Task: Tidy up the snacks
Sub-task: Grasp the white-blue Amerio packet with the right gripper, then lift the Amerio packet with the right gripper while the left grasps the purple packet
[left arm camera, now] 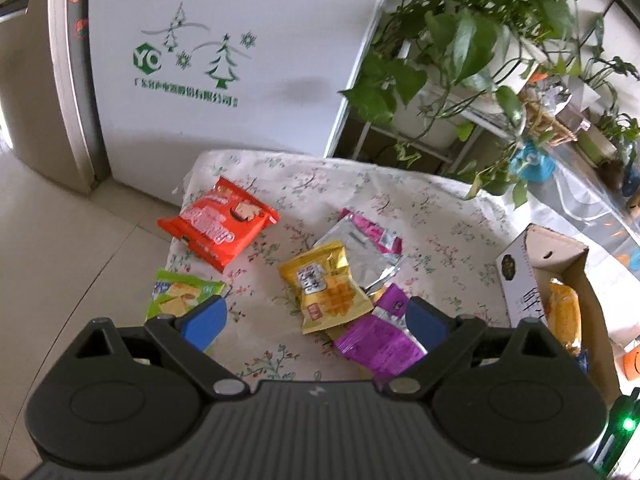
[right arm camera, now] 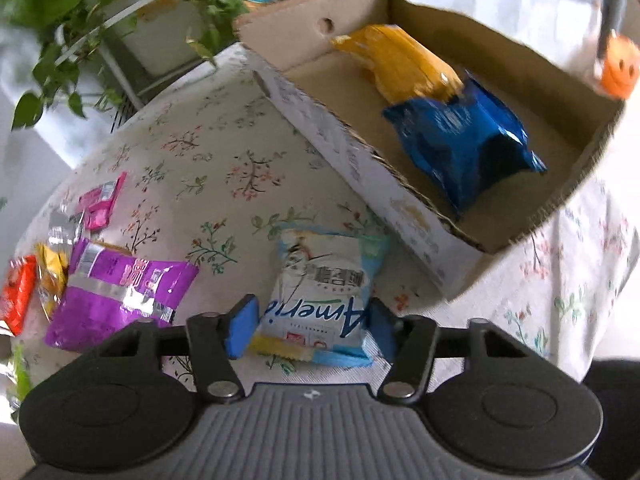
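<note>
Two snack bags sit in the brown cardboard box (right arm camera: 420, 216). The right gripper (right arm camera: 310, 328) pinches the pale blue snack bag (right arm camera: 320, 300); the left gripper (left arm camera: 314, 322) is wide open, holding nothing. The shiny purple bag (left arm camera: 376, 344) at its five o'clock and more bags wait.

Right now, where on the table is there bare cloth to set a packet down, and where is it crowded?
Bare floral tablecloth lies between the cardboard box and the purple packet, toward the plant side. It is crowded where the purple, yellow packet and silver packet overlap. The box floor beside the blue packet is free too.

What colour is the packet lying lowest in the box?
Blue, partly over the yellow one; right wrist view.
</note>
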A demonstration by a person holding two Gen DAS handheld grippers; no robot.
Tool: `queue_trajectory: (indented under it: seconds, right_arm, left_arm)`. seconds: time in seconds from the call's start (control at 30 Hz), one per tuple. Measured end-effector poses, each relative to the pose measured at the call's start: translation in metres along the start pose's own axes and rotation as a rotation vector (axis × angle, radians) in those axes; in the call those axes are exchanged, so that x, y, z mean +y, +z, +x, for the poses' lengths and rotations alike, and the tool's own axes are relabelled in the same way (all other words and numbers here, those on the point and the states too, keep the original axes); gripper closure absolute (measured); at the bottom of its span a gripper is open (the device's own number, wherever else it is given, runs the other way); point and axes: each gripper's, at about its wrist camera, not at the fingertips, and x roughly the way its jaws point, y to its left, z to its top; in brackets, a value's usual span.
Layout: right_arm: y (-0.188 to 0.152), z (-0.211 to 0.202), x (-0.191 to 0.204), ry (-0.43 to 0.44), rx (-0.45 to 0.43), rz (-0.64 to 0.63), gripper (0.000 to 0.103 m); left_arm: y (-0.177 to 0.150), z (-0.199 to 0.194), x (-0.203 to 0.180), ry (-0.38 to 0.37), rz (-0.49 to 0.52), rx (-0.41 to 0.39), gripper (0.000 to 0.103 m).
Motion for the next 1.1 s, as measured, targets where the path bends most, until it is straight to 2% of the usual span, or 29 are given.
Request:
queue_trajectory:
  seconds: [0.07,0.23,0.57,0.67,0.77,0.87,1.0,1.1]
  right_arm:
    - [-0.003,0.000,0.004,-0.011,-0.022,-0.026,0.045]
    - [0.000,0.004,0.016,0.022,-0.043,-0.107,0.046]
    - [0.034,0.013,0.039,0.045,-0.143,-0.246,0.046]
    - [0.040,0.022,0.049,0.126,-0.101,-0.282,0.046]
    - [0.037,0.027,0.060,0.164,-0.042,-0.355,0.046]
    - [0.030,0.021,0.065,0.227,0.028,-0.393,0.046]
    - [0.017,0.009,0.080,0.295,0.130,-0.504,0.046]
    - [0.010,-0.004,0.084,0.312,0.166,-0.598,0.046]
  left_arm:
    - [-0.001,0.003,0.003,-0.008,-0.015,0.018,0.007]
    - [-0.004,0.011,0.007,-0.001,-0.032,0.053,0.007]
    - [-0.014,0.028,0.014,0.020,-0.068,0.136,0.007]
    - [-0.018,0.033,0.013,0.028,-0.061,0.153,0.007]
    - [-0.020,0.037,0.014,0.034,-0.059,0.169,0.007]
    - [-0.021,0.042,0.019,0.041,-0.079,0.188,0.007]
    - [-0.024,0.045,0.024,0.055,-0.109,0.207,0.007]
    - [-0.027,0.048,0.024,0.046,-0.109,0.222,0.007]
